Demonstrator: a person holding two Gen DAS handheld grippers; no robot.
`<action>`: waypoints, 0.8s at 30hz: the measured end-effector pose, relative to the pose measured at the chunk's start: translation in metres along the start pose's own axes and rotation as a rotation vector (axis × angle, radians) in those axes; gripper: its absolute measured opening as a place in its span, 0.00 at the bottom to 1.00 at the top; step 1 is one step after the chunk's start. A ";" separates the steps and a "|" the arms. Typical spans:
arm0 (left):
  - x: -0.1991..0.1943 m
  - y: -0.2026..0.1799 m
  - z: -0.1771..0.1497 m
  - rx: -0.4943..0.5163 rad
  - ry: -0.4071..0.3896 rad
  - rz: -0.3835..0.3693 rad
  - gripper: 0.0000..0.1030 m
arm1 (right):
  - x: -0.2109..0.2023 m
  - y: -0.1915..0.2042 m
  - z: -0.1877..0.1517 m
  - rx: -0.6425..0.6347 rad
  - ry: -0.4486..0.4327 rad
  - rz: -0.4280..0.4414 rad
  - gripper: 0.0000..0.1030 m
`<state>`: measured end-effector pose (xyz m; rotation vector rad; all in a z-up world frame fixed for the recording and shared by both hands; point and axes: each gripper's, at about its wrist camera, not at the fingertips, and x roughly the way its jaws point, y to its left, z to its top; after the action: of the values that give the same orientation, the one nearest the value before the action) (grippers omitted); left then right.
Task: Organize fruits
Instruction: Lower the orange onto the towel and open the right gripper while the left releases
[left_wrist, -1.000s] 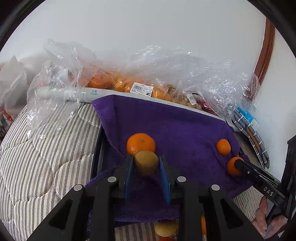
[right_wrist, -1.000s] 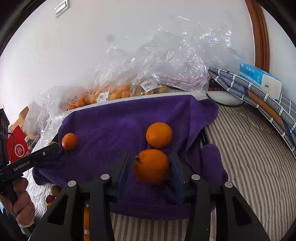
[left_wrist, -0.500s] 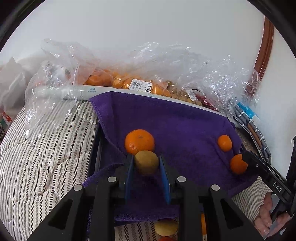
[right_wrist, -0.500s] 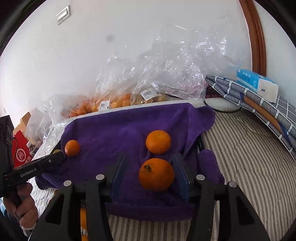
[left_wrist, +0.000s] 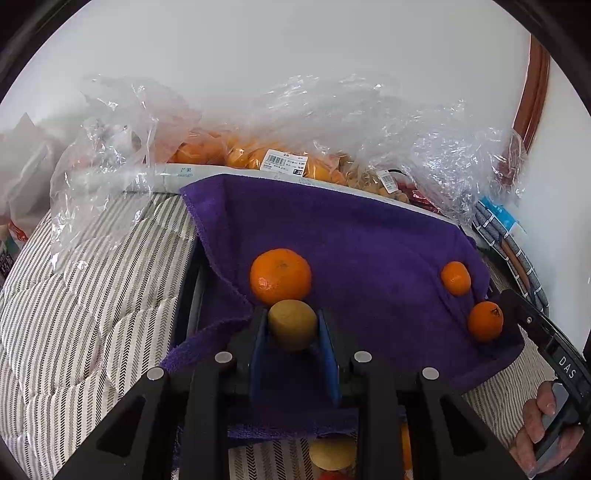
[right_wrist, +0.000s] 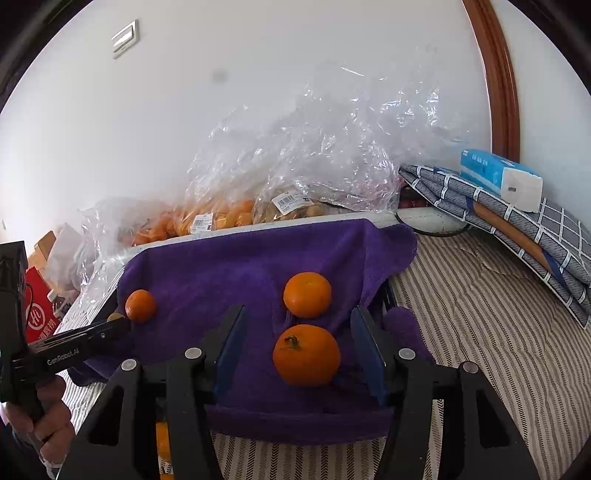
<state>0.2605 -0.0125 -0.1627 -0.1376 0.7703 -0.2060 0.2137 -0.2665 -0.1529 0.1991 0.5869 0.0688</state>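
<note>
Striped bedding (right_wrist: 480, 314) under purple towel (left_wrist: 351, 240). Left gripper (left_wrist: 292, 332) jaws clamp a kiwi (left_wrist: 291, 325); right gripper (right_wrist: 299, 354) jaws opening around stemmed orange (right_wrist: 306, 354) lying on towel.

striped quilt (right_wrist: 480, 314) under everything | folded checked blanket (right_wrist: 517, 221) at right by wall, tissue pack (right_wrist: 498, 177) resting on top | brown wooden frame (right_wrist: 495, 74) up the wall | wall switch plate (right_wrist: 125, 37) upper left | red packet (right_wrist: 37, 310) at far left | white wall (left_wrist: 295, 55) behind
</note>
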 end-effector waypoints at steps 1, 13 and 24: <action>0.000 0.000 0.000 0.000 -0.001 0.000 0.26 | -0.001 0.000 0.000 0.000 -0.004 -0.001 0.56; -0.012 -0.004 0.000 -0.012 -0.039 -0.044 0.26 | -0.012 -0.001 0.001 0.009 -0.072 -0.066 0.56; -0.024 -0.004 -0.001 -0.019 -0.081 -0.037 0.28 | -0.009 0.001 0.001 0.004 -0.028 -0.034 0.56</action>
<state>0.2426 -0.0112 -0.1457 -0.1772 0.6894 -0.2270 0.2066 -0.2664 -0.1473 0.1936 0.5620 0.0321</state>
